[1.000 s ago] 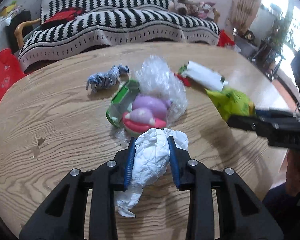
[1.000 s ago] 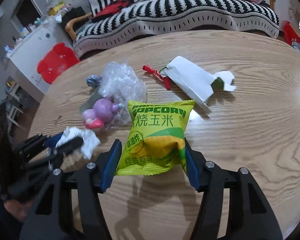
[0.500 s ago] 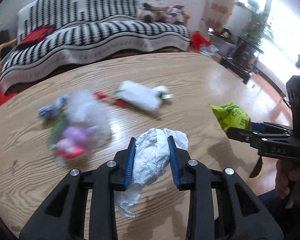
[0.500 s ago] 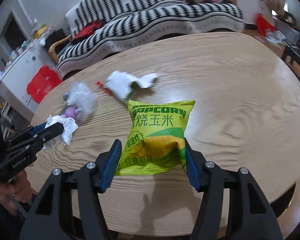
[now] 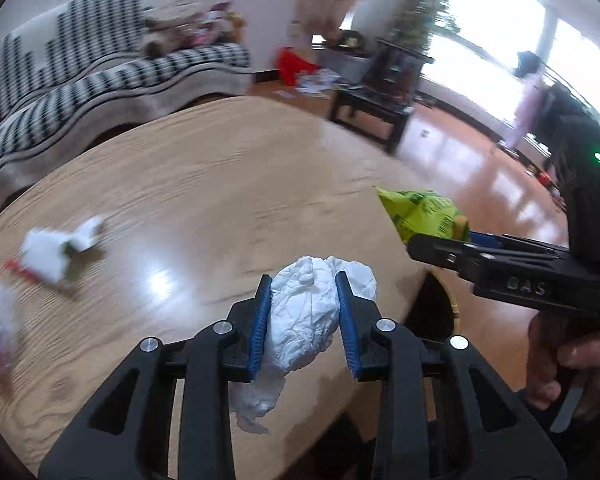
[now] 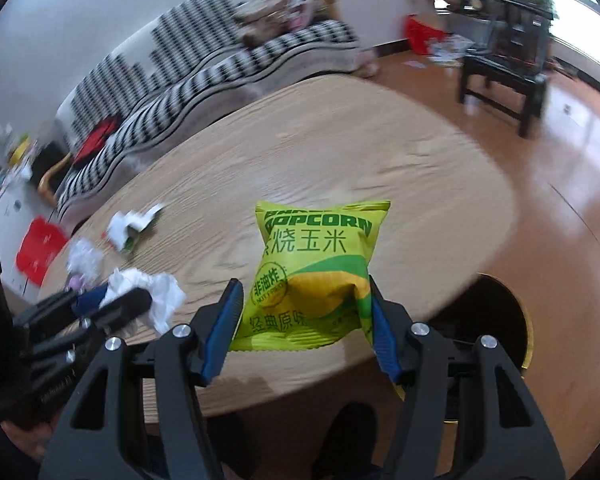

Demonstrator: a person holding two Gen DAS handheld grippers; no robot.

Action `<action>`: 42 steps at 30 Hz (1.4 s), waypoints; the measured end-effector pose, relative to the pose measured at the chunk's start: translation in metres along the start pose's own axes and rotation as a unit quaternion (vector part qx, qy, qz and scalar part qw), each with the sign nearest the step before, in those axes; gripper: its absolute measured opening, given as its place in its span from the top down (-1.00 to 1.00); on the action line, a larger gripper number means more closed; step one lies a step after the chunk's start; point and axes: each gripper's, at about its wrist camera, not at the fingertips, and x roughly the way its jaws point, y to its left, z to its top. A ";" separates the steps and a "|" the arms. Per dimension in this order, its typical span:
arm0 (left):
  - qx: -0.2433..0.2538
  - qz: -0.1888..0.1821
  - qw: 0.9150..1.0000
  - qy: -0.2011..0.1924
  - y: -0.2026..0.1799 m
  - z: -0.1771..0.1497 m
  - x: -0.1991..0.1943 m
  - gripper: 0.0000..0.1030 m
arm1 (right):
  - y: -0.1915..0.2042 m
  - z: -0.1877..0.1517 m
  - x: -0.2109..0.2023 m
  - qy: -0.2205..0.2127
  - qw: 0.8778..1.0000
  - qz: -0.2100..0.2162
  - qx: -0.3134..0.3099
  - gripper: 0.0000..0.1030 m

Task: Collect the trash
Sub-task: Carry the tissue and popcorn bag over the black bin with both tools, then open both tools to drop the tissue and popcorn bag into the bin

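Observation:
My left gripper (image 5: 302, 296) is shut on a crumpled white tissue (image 5: 304, 320), held above the wooden table (image 5: 204, 184) near its right edge. My right gripper (image 6: 302, 304) is shut on a yellow-green popcorn bag (image 6: 320, 264), also carried over the table's near right edge. In the left wrist view the popcorn bag (image 5: 424, 212) shows at the right, clamped in the other gripper. In the right wrist view the tissue (image 6: 152, 288) shows at the left. A dark round bin opening (image 6: 496, 320) sits on the floor just past the table edge.
Left on the table are a white torn carton (image 6: 130, 226), clear crumpled plastic (image 6: 85, 258) and a purple toy (image 6: 75, 281). A striped sofa (image 6: 220, 64) stands behind the table. A dark side table (image 6: 504, 80) and red items sit on the shiny floor to the right.
Both grippers have swung right with their loads, from the trash pile toward the table's right edge. The pile has slid to the left of both views, and the floor and bin have come into sight.

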 end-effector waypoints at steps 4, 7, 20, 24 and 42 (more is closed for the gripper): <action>0.027 -0.038 0.999 0.003 -0.045 0.005 0.024 0.40 | -0.055 -0.002 -0.011 -0.009 0.998 -0.024 0.051 -0.14; 0.049 -0.060 0.997 0.013 -0.075 0.005 0.044 0.40 | -0.095 -0.006 -0.018 -0.013 0.994 -0.044 0.094 -0.15; 0.092 -0.096 0.989 0.067 -0.141 -0.002 0.112 0.40 | -0.160 -0.022 -0.018 0.005 0.985 -0.065 0.159 -0.15; 0.093 -0.099 0.988 0.071 -0.145 -0.001 0.120 0.40 | -0.164 -0.023 -0.018 0.005 0.985 -0.066 0.162 -0.15; 0.097 -0.099 0.988 0.066 -0.149 0.001 0.123 -0.27 | -0.170 -0.024 -0.027 -0.018 0.982 -0.061 0.179 -0.39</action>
